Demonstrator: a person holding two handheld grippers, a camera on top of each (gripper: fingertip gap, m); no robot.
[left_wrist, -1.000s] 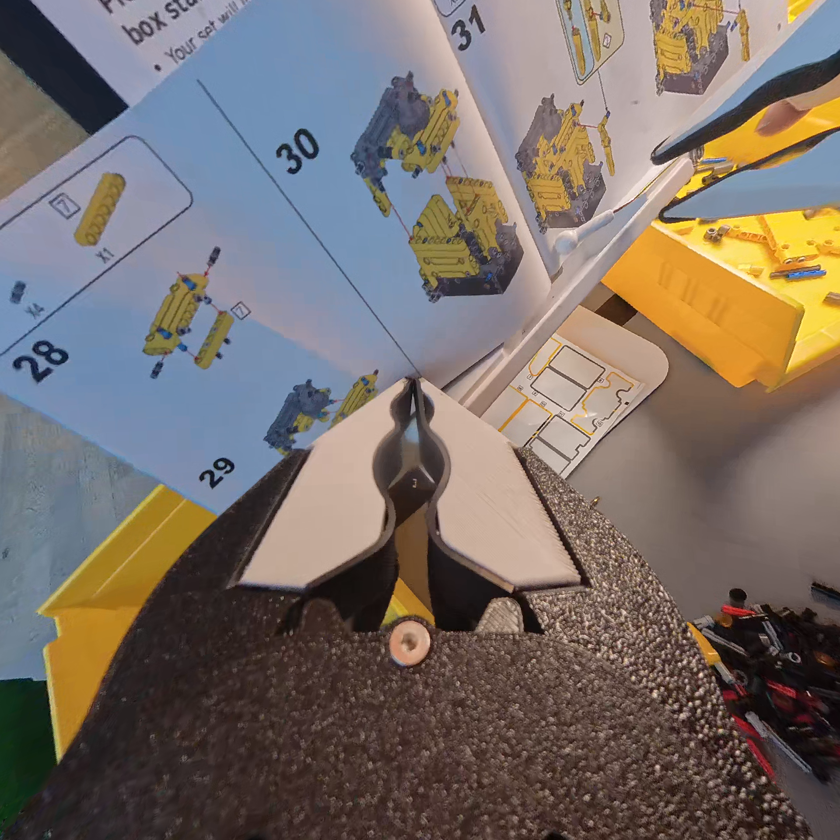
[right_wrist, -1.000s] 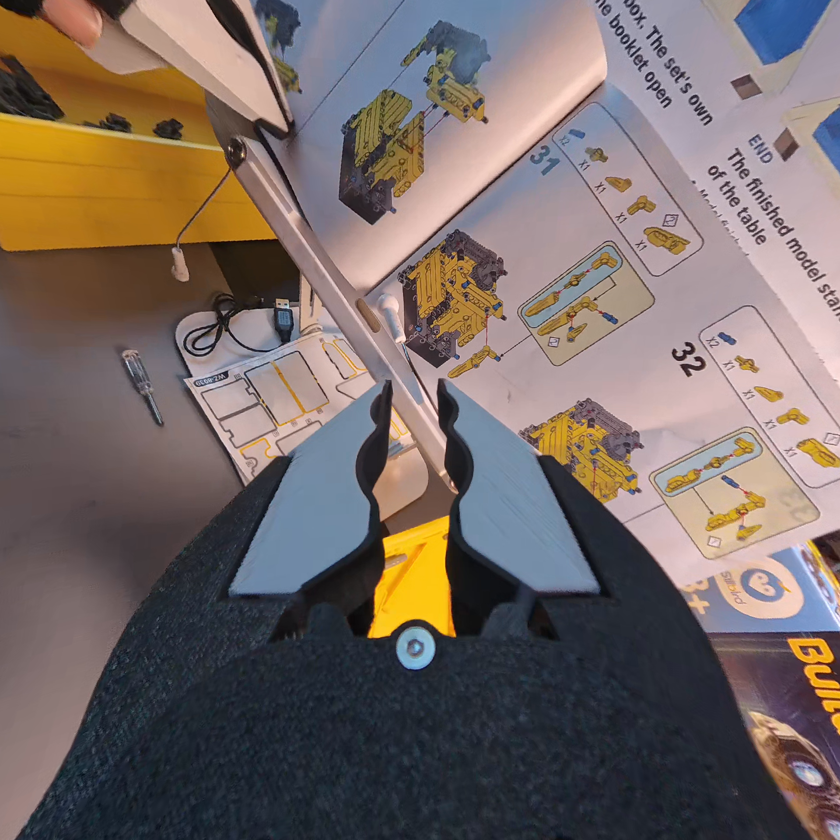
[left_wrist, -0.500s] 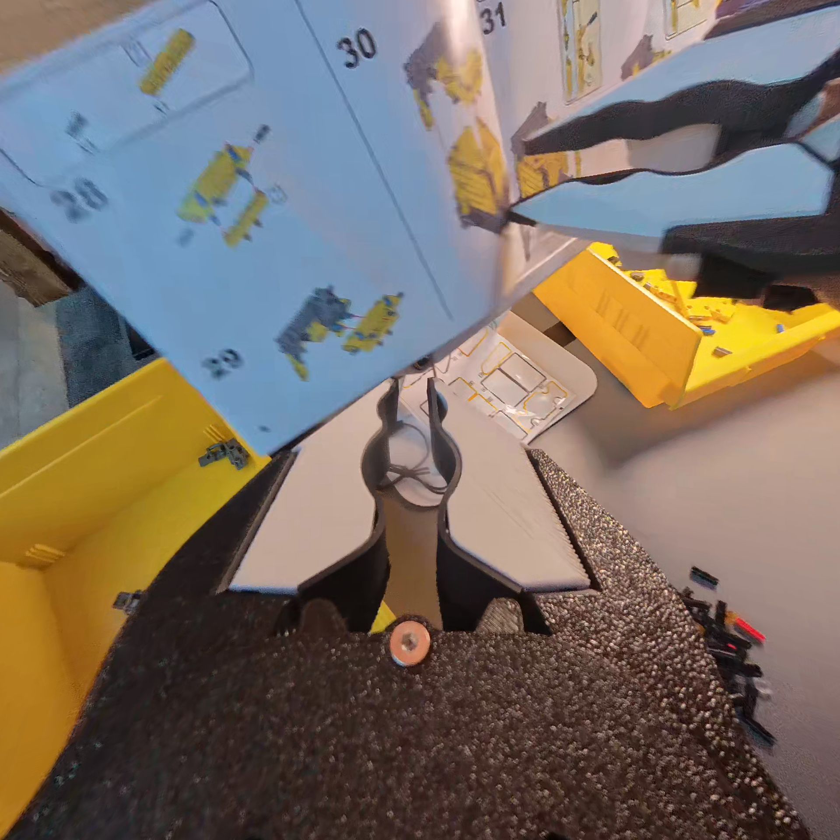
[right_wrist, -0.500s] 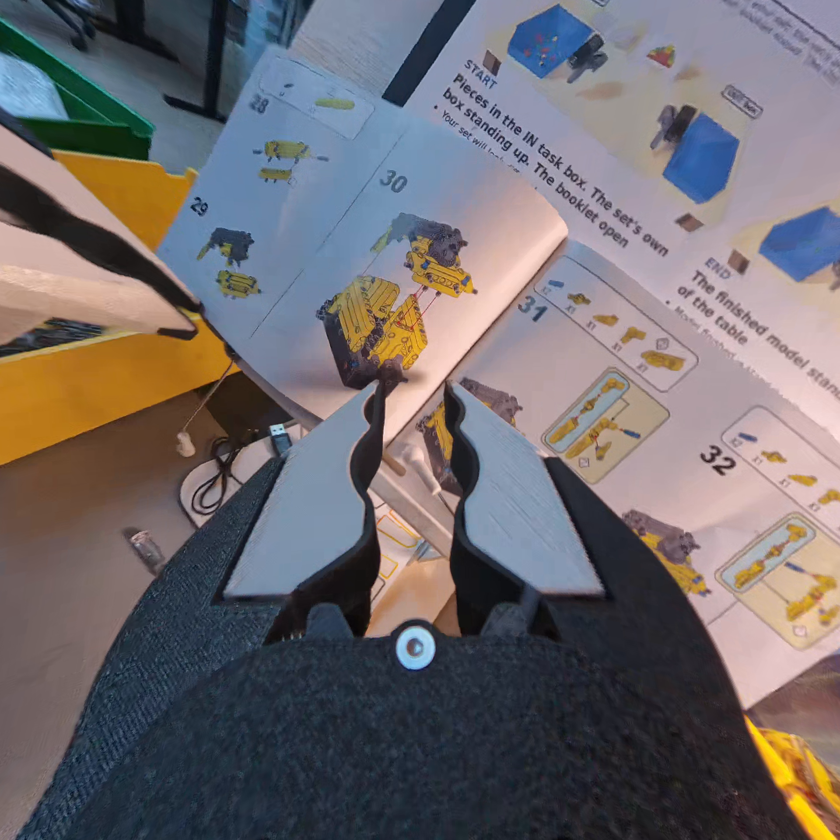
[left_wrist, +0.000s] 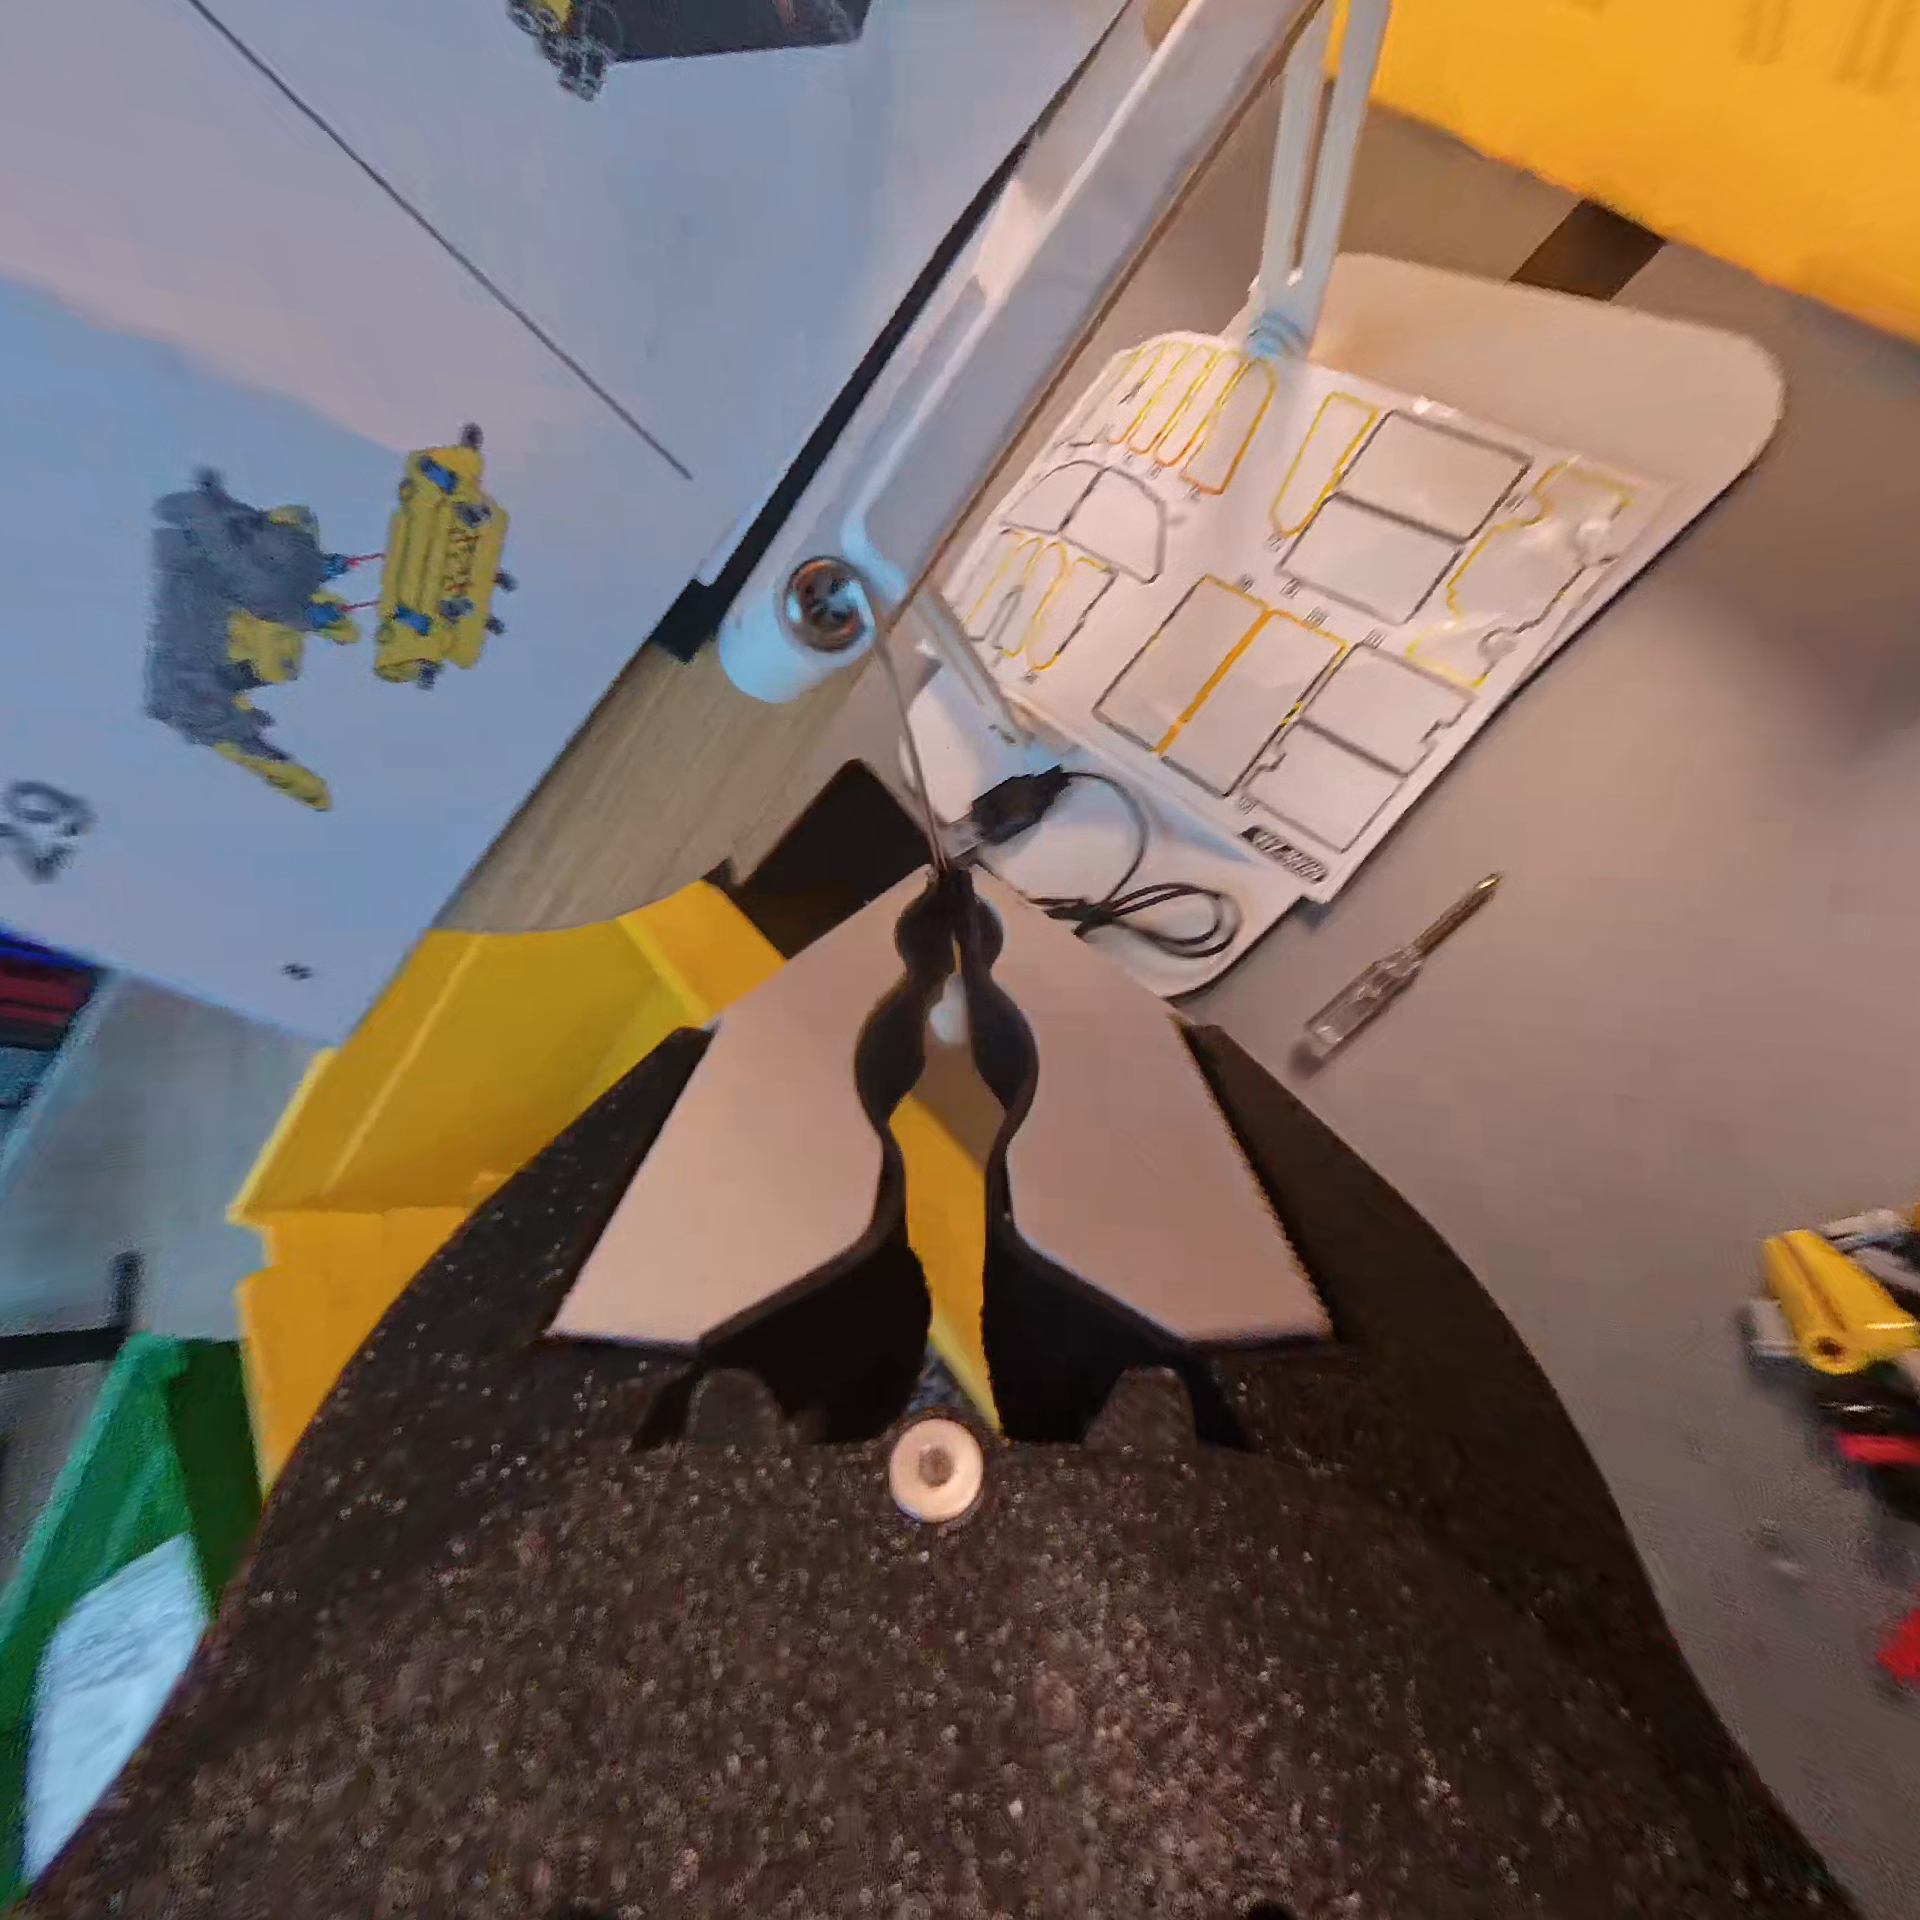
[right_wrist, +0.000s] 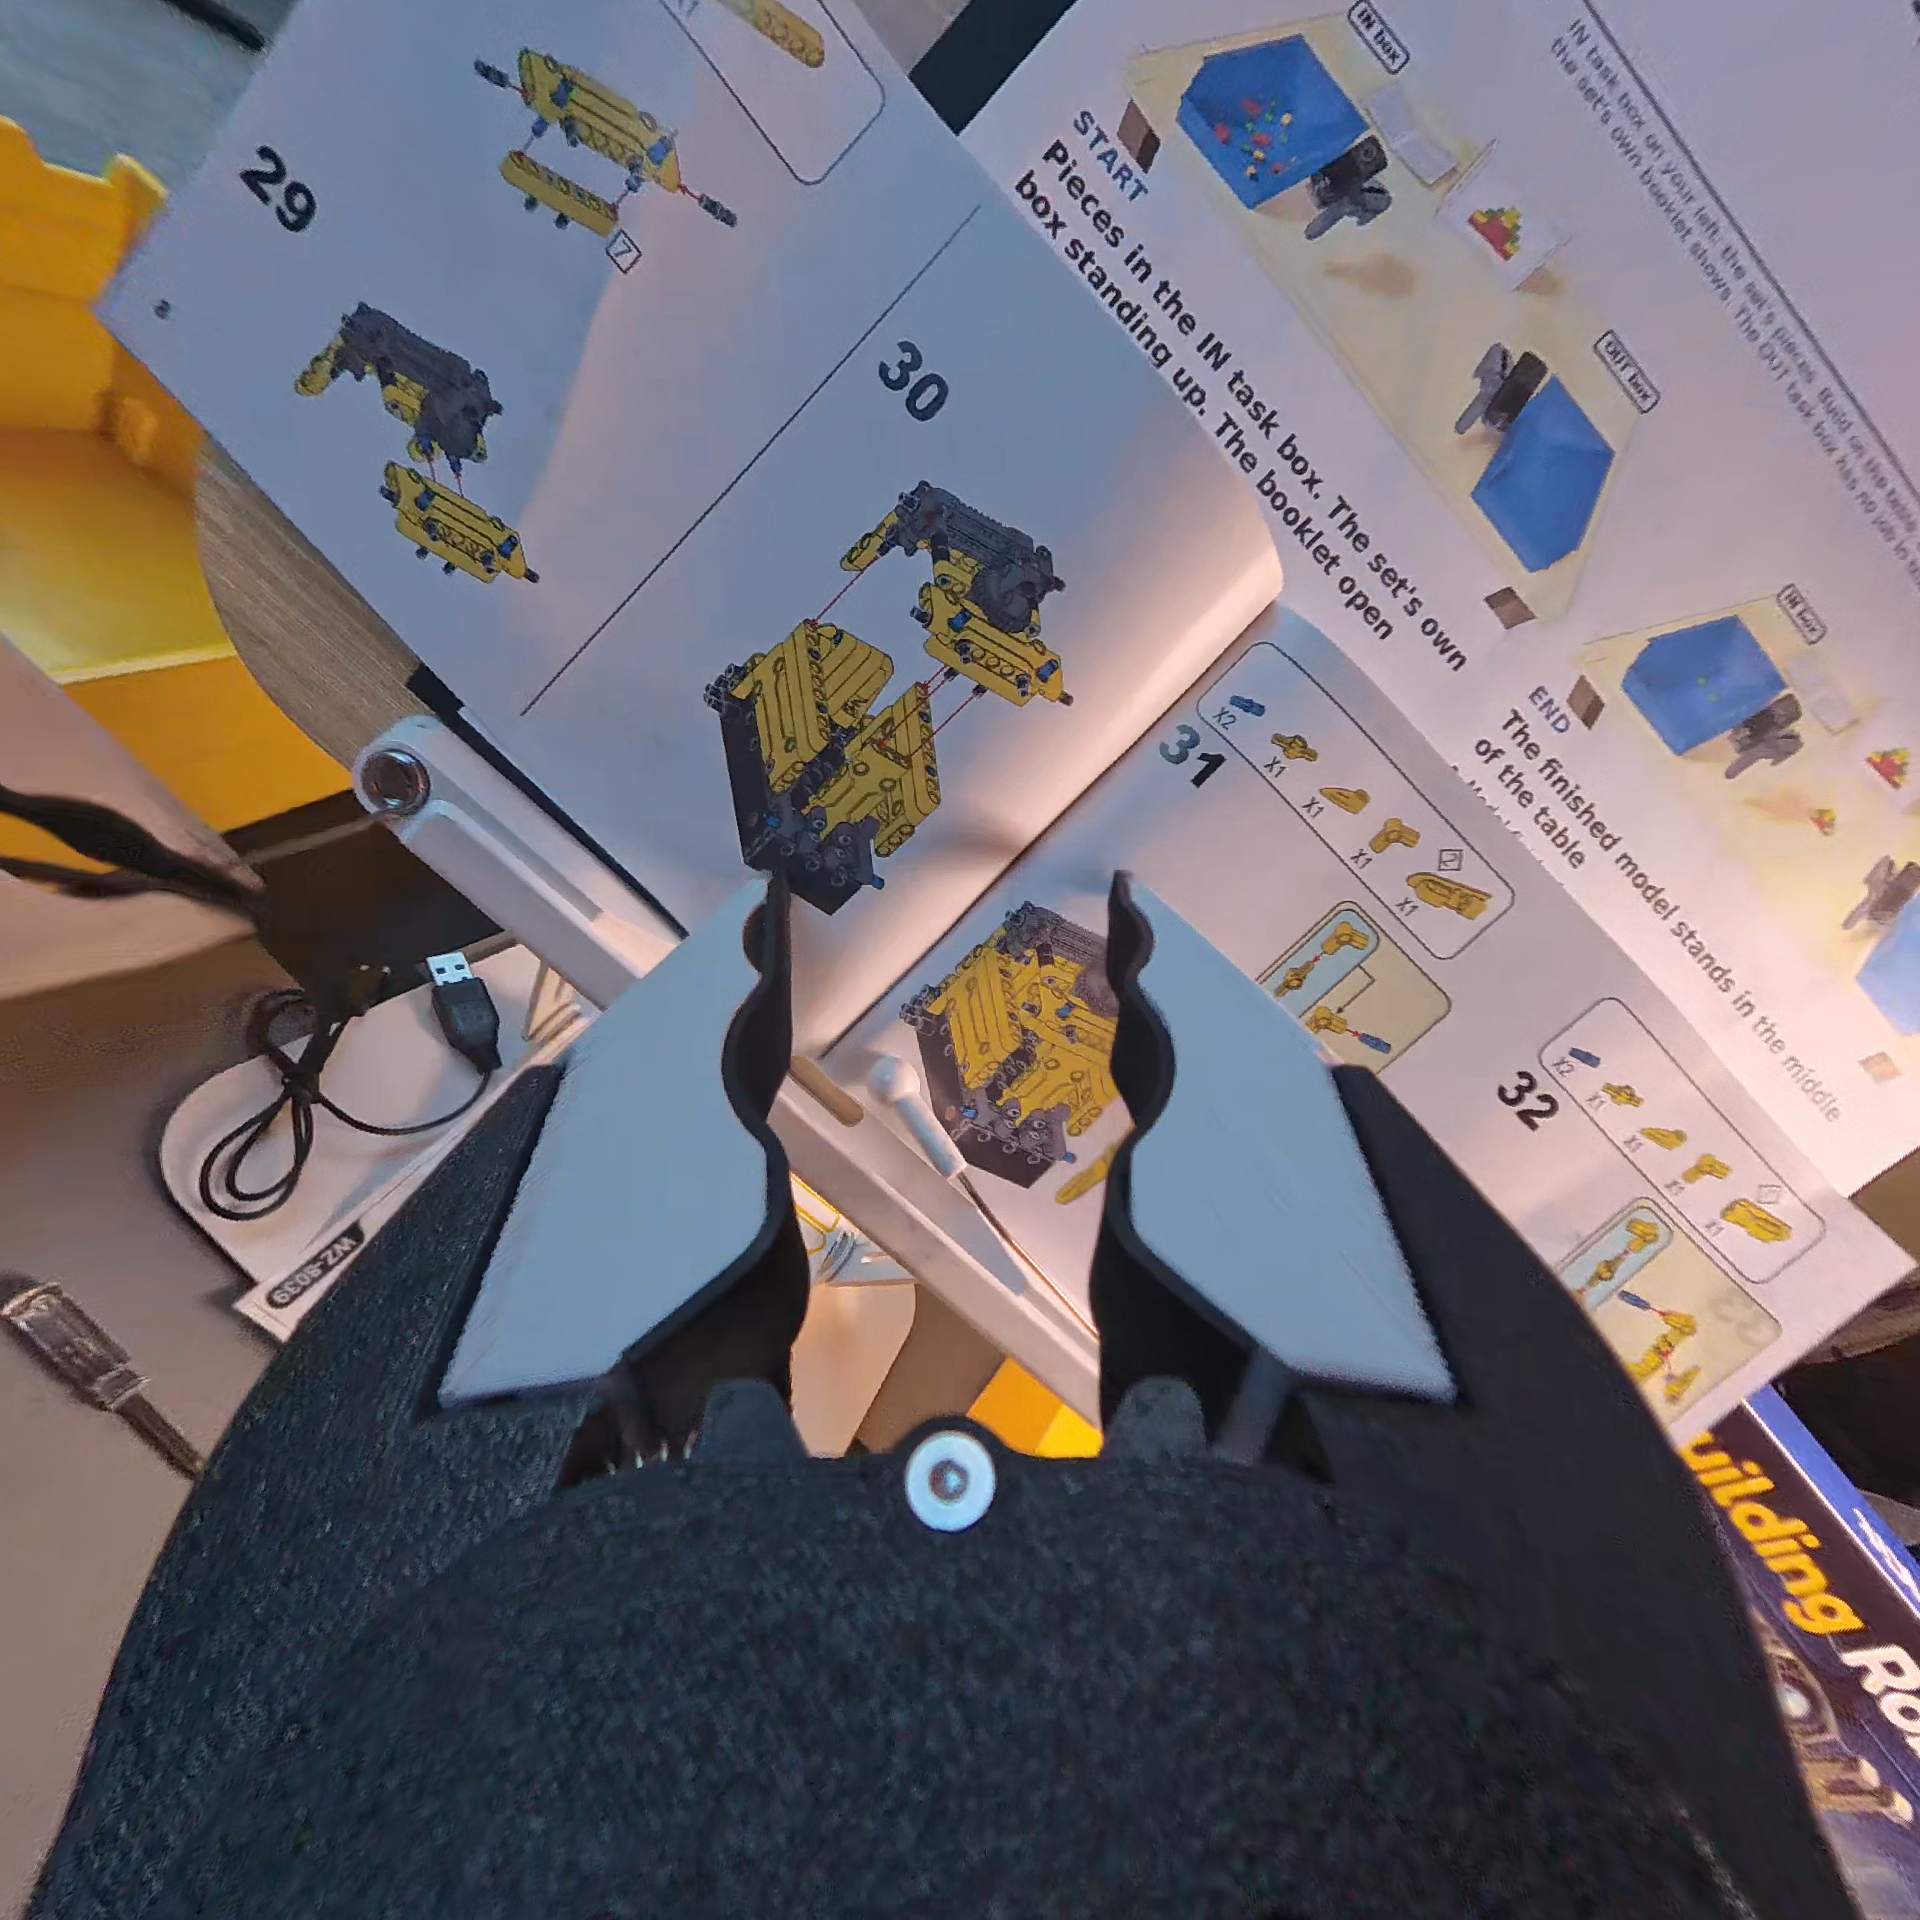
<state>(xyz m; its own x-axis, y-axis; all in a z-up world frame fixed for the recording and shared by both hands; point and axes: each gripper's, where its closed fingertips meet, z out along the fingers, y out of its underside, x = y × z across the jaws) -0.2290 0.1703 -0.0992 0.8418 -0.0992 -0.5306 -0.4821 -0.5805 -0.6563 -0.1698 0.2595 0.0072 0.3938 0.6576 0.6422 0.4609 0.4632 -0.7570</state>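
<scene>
Your left gripper (left_wrist: 951, 904) has its jaws pinched on a thin wire (left_wrist: 902, 717) that runs up to the white stand (left_wrist: 997, 343) of the booklet (left_wrist: 343, 343), above the cable (left_wrist: 1132, 883) and sticker sheet (left_wrist: 1351, 582). Your right gripper (right_wrist: 940, 904) has its jaws spread, empty, in front of the open booklet (right_wrist: 831, 416). A screwdriver (left_wrist: 1392, 966) lies nearby on the table (left_wrist: 1558, 1091).

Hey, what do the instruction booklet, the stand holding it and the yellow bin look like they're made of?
Instruction booklet: smooth paper, likely semi-gloss; its pages curve and catch a soft sheen.
Stand: probably white-painted metal or plastic, with a rigid flat bar and a shiny pivot screw.
Yellow bin: looks like moulded plastic, with a uniform colour and a thick, smooth rim.
</scene>
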